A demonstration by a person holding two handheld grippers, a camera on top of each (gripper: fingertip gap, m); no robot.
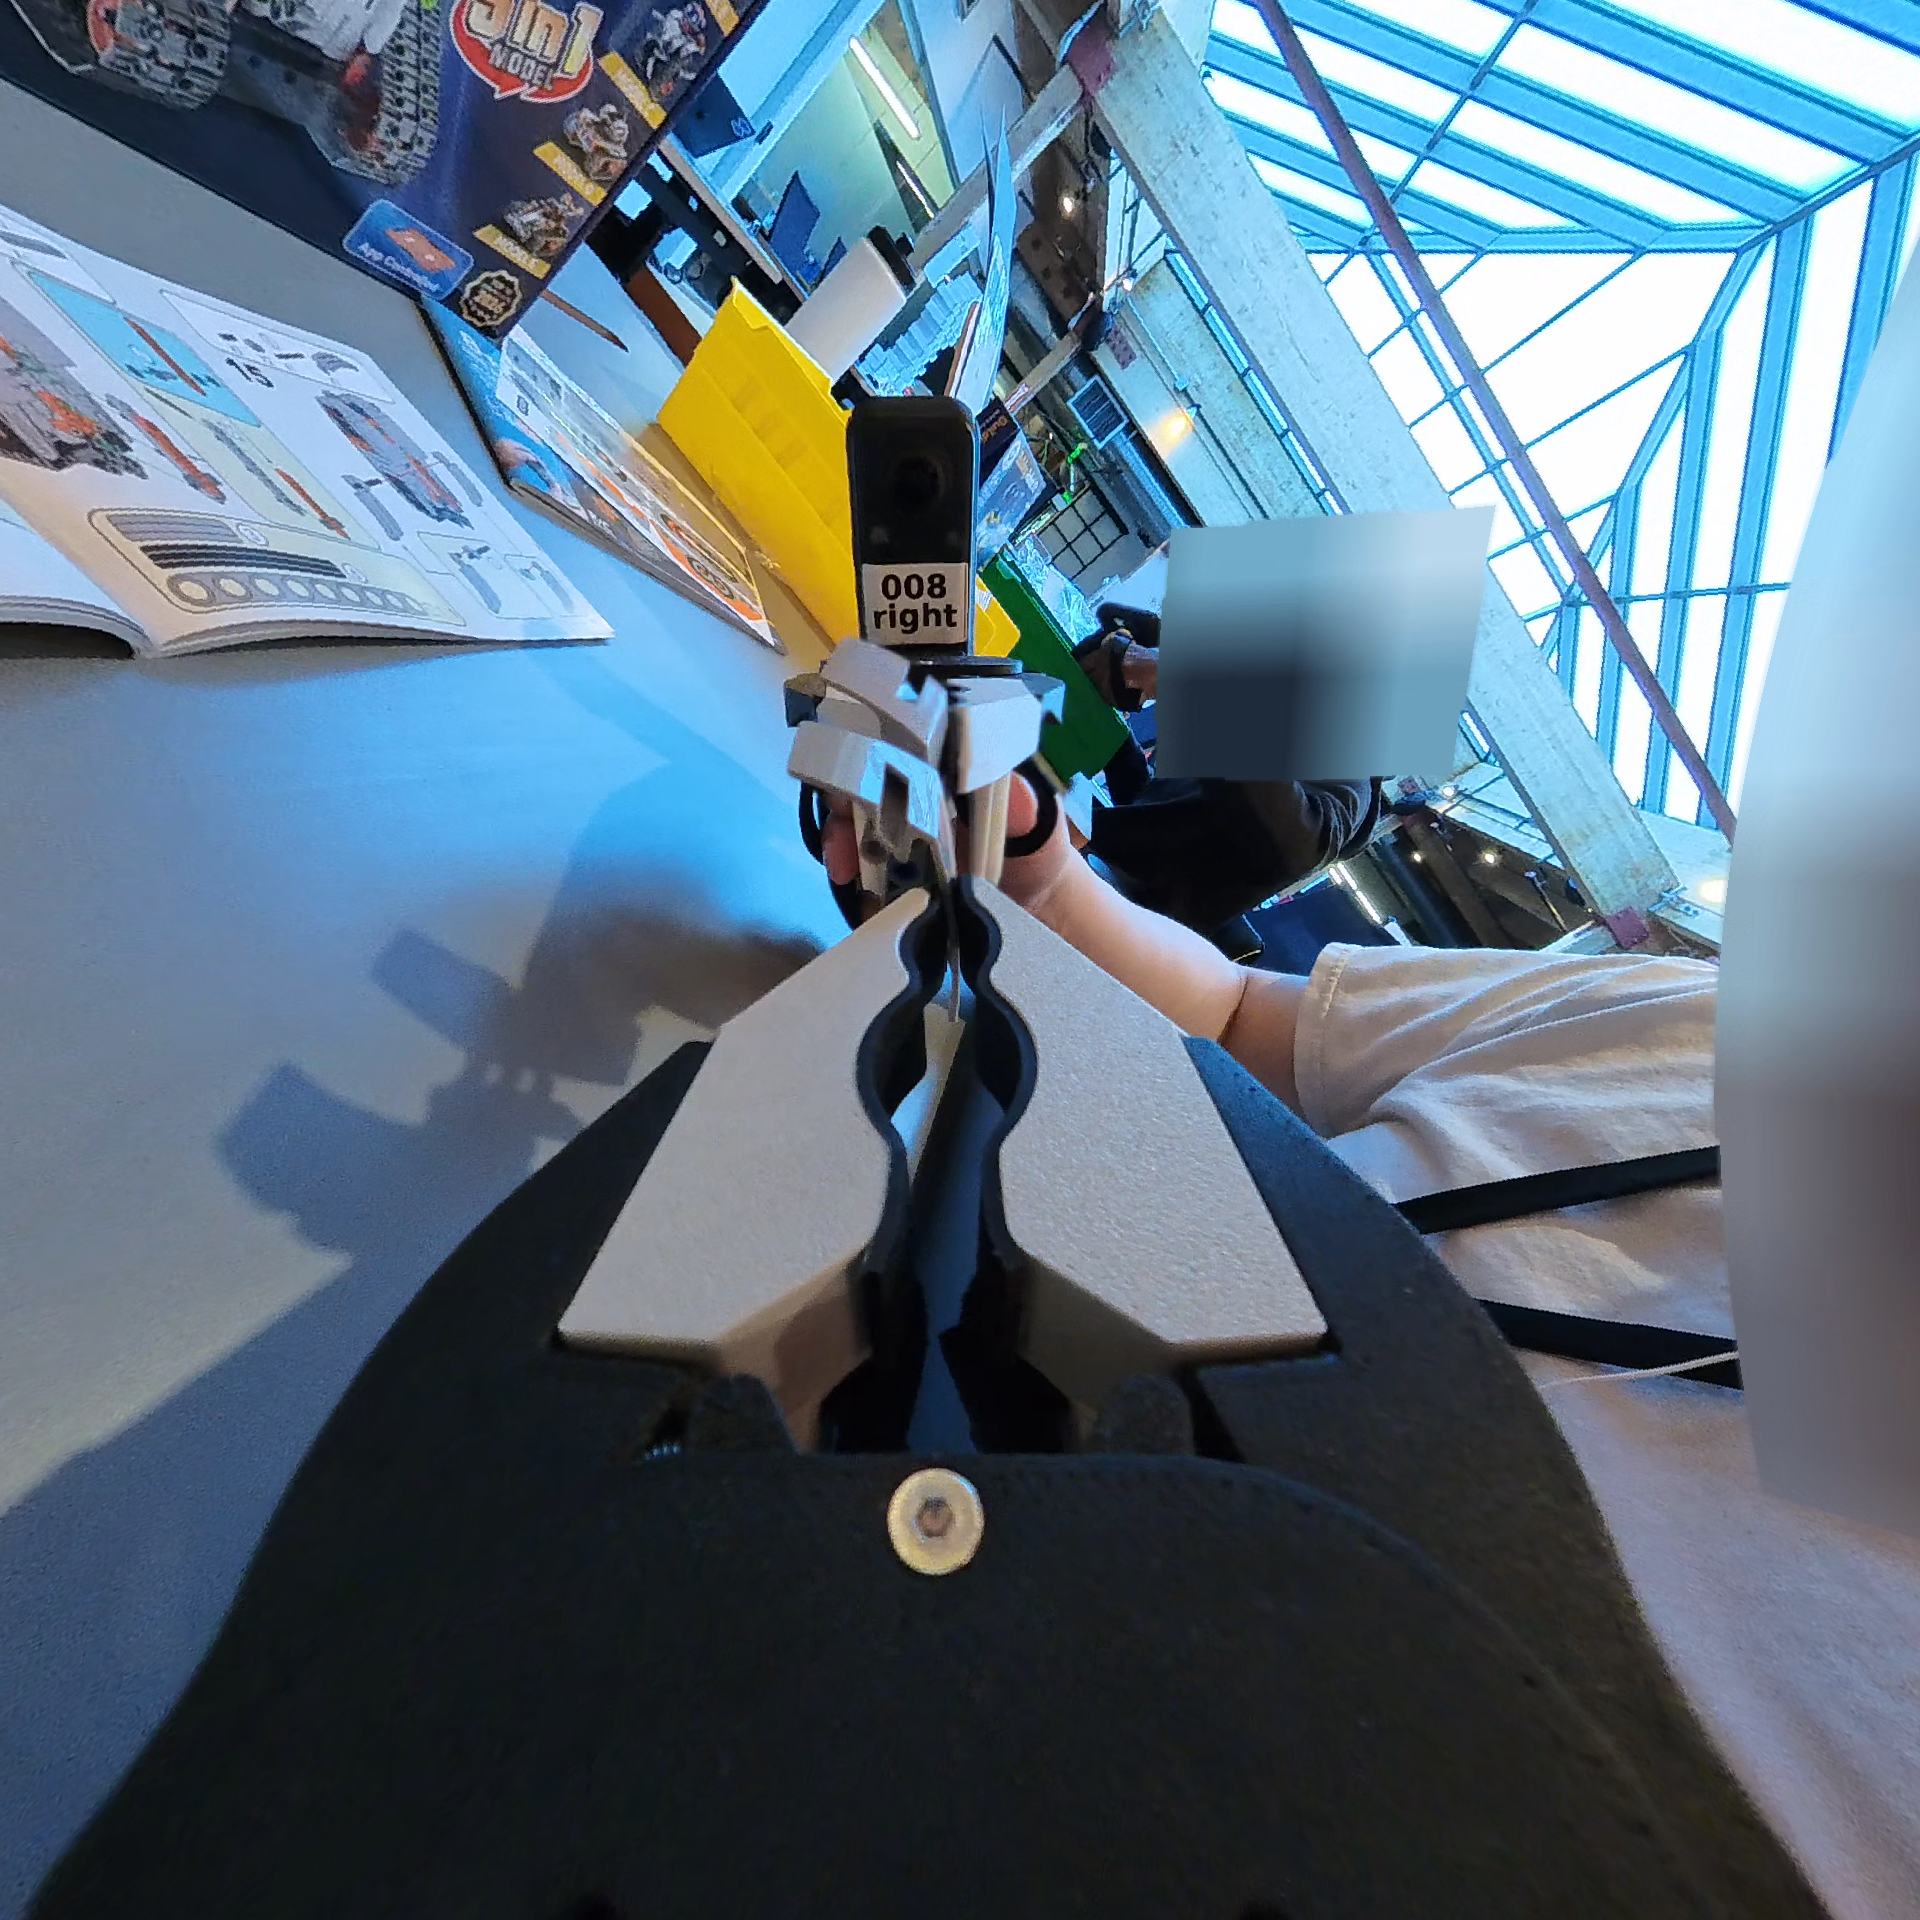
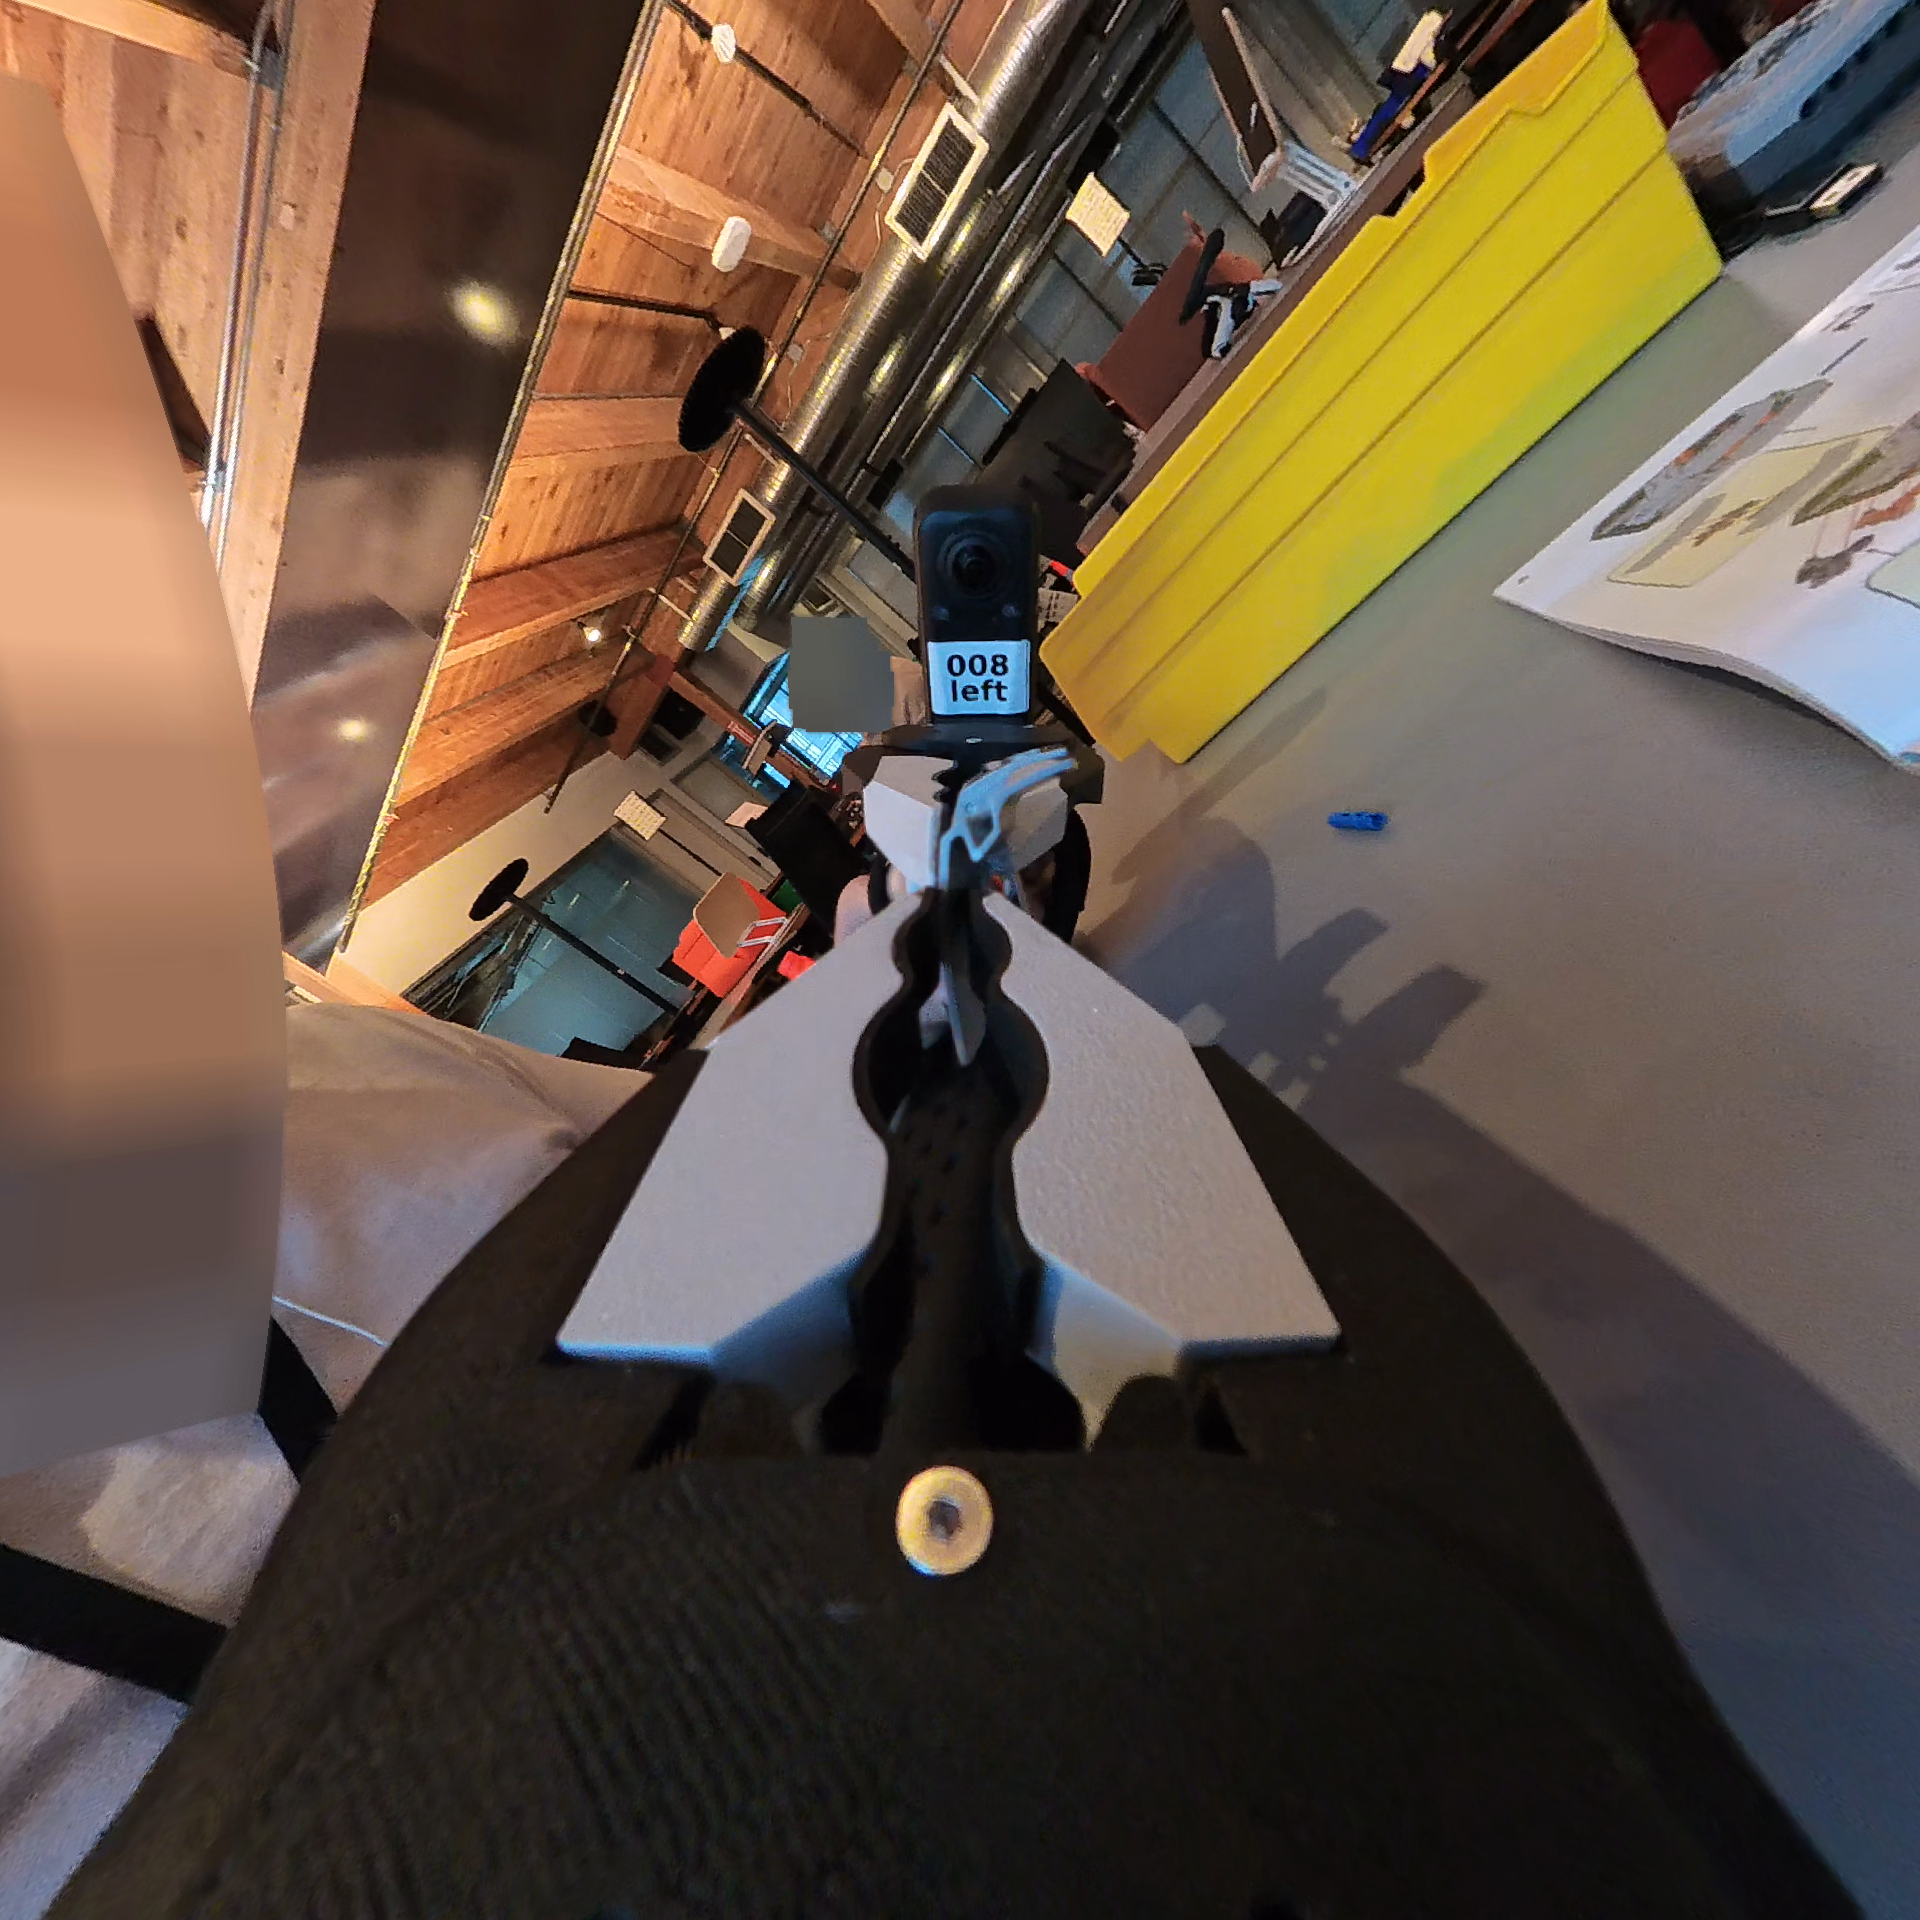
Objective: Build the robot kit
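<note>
My left gripper (image 1: 951,904) and my right gripper (image 2: 956,914) are held tip to tip above the grey table (image 1: 312,883). Both are shut on a thin grey curved toy part. The part shows edge-on between my left fingertips (image 1: 951,971). In the right wrist view the part (image 2: 964,1003) runs from my right fingertips up to a claw-like end at the left gripper (image 2: 971,852). I cannot tell whether it is one part or two joined. The right gripper (image 1: 935,800) faces the left wrist camera, and a hand holds it from behind.
An open instruction booklet (image 1: 260,468) (image 2: 1766,520), a second booklet (image 1: 623,499) and a toy box (image 1: 468,125) lie on the table. A yellow bin (image 1: 758,436) (image 2: 1351,416) and a green bin (image 1: 1049,665) stand behind. A small blue piece (image 2: 1356,821) lies loose on the table. Only a small space, under 4 cm, lies between the two pairs of fingers.
</note>
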